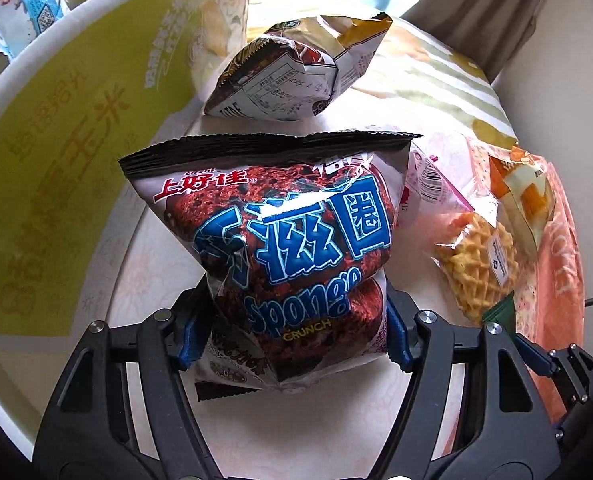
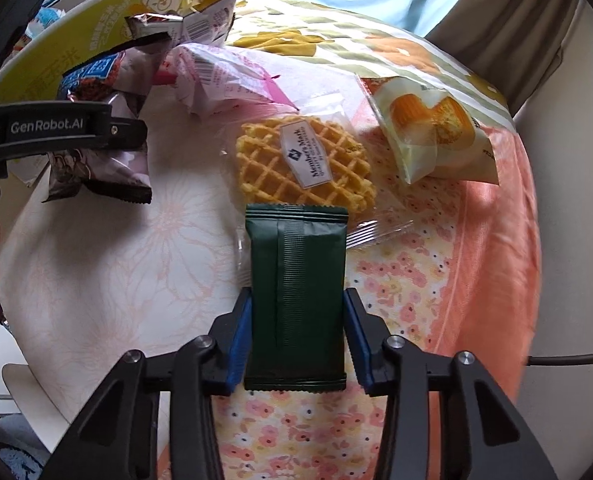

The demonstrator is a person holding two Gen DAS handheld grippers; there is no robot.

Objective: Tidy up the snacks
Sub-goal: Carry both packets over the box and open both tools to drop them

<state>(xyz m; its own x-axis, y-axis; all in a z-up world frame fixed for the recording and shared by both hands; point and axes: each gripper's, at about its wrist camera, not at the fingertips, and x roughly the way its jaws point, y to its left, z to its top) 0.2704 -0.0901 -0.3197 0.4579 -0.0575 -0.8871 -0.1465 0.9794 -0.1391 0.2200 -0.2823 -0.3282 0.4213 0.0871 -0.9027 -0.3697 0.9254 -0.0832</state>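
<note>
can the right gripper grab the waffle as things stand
Probably not yet. The right gripper is already shut on the green packet, so its jaws are full. The waffle itself lies just ahead on the cloth with nothing on top.

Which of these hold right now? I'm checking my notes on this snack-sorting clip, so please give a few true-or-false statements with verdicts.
1. The left claw grips the Sponge Crunch bag. True.
2. The right claw is empty. False: it is shut on a dark green packet.
3. The waffle lies in a clear wrapper on the cloth. True.
4. The waffle is held by the left claw. False: it lies free beyond the green packet.
5. A yellow cake packet lies right of the waffle in the right wrist view. True.
</note>
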